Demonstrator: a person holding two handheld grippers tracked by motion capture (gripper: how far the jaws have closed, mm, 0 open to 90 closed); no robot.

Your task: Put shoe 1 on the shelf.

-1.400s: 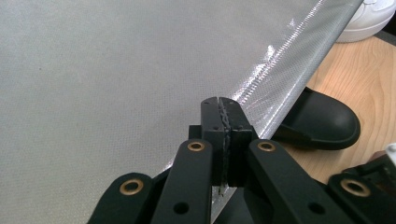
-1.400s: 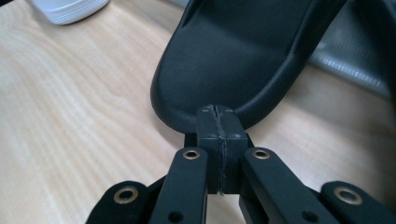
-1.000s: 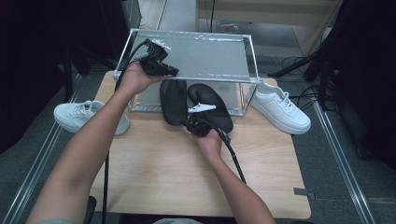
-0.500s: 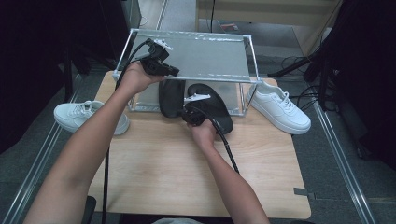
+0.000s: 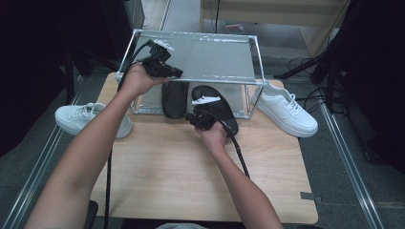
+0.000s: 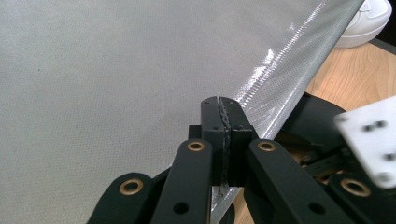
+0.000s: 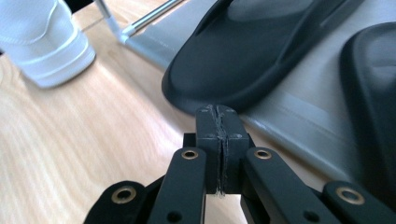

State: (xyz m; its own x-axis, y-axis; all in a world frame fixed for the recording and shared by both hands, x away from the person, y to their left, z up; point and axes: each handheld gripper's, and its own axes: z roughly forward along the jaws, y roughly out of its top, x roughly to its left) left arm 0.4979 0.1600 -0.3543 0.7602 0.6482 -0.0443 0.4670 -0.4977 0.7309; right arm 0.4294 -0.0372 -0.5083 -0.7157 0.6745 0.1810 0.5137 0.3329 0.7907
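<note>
Nearest, the right hand-held gripper (image 5: 197, 117) hovers with jaws pressed together on nothing, its tips just off the heel of the right black foam slipper (image 7: 261, 51), which overhangs the front edge of the metal-framed shoe rack's (image 5: 191, 79) lower shelf. The left black slipper (image 5: 174, 99) lies beside it, further in. Both slippers seem stowed, though this one probably needs pushing deeper. Two white sneakers (image 5: 286, 109) wait at the wooden tabletop's (image 5: 191, 171) left and right edges. Farther back, the left hand-held gripper (image 5: 175, 72), likewise closed and empty, rests at the rack's grey top-shelf front rim, arm extended.
</note>
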